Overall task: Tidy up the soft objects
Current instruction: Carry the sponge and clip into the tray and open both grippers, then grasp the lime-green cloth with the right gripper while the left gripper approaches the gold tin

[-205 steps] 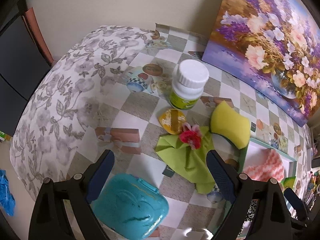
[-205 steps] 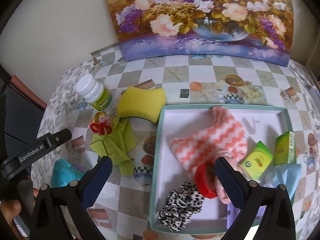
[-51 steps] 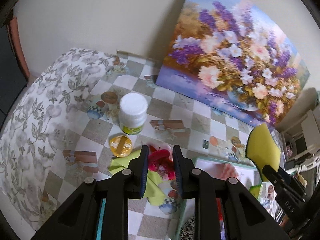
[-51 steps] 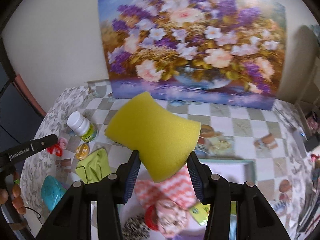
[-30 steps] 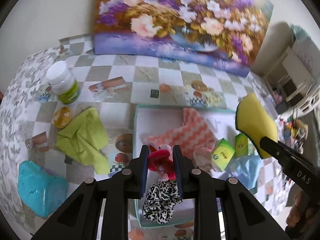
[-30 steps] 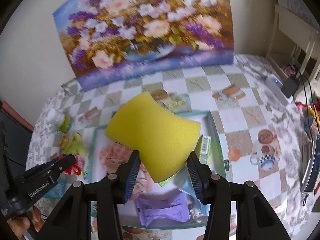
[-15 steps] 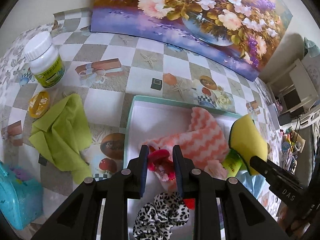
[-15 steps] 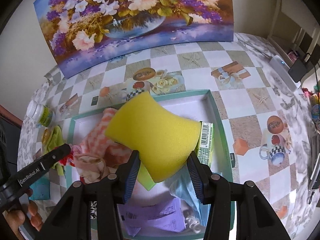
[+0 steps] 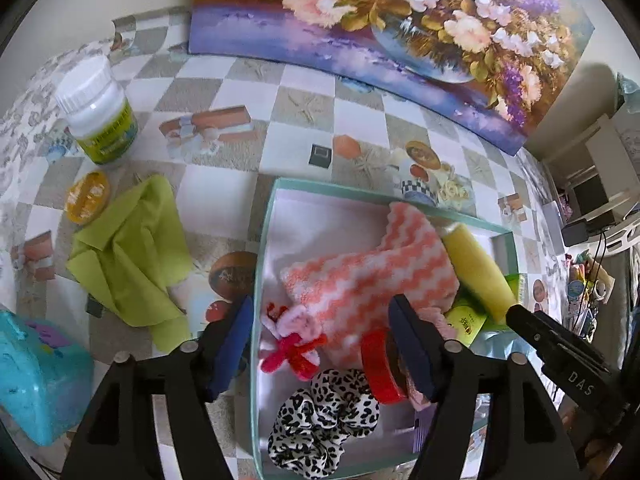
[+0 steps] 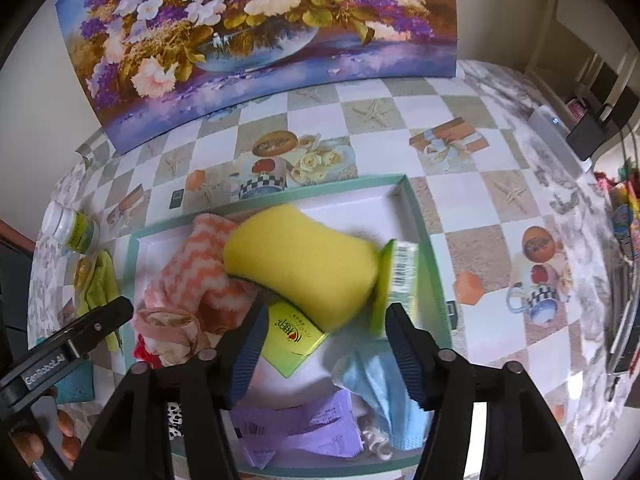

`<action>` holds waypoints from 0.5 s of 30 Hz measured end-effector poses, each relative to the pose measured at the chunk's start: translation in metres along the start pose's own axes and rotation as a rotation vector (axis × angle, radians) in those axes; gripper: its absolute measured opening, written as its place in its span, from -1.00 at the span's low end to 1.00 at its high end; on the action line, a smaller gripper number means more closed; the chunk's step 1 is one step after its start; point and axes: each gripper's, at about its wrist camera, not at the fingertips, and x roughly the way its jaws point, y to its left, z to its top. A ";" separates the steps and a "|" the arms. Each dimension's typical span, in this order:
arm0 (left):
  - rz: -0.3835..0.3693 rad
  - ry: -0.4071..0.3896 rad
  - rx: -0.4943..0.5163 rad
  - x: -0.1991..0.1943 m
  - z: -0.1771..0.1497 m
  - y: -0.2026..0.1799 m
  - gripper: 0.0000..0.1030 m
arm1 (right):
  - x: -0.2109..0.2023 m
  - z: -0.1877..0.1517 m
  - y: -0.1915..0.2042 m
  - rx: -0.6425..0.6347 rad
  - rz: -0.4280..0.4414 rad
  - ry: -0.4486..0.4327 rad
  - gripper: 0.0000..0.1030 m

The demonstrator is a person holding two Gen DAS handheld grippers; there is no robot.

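My left gripper [image 9: 322, 342] hangs over the teal tray [image 9: 264, 240], its jaws opening. The red-and-pink hair tie [image 9: 290, 340] lies loose on the tray floor between them, beside a pink zigzag towel [image 9: 372, 276] and a leopard scrunchie [image 9: 320, 412]. My right gripper [image 10: 326, 344] is also opening. The yellow sponge [image 10: 304, 264], blurred, rests free beyond its fingers on the towel and green boxes [image 10: 294, 332]. A green cloth [image 9: 128, 256] lies on the table left of the tray.
A white bottle [image 9: 100, 116], an orange lid [image 9: 86, 196] and a teal case [image 9: 36, 372] sit left of the tray. A flower painting [image 9: 400, 20] leans on the back wall. In the tray lie a red ring [image 9: 378, 364], blue mask [image 10: 384, 388] and purple packet [image 10: 304, 428].
Both grippers sank a little over the tray and opened. The hair tie left the left jaws and the sponge left the right jaws; both now lie in the tray.
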 end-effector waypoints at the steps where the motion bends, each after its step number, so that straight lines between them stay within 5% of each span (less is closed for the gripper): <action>1: 0.009 -0.007 0.003 -0.005 0.000 0.000 0.50 | -0.004 0.000 0.001 -0.001 -0.006 -0.006 0.43; 7: 0.062 -0.044 -0.002 -0.024 0.003 0.006 0.65 | -0.025 0.003 0.005 -0.006 -0.040 -0.044 0.76; 15: 0.138 -0.109 -0.015 -0.052 0.005 0.021 0.67 | -0.040 0.002 0.009 -0.005 -0.053 -0.057 0.76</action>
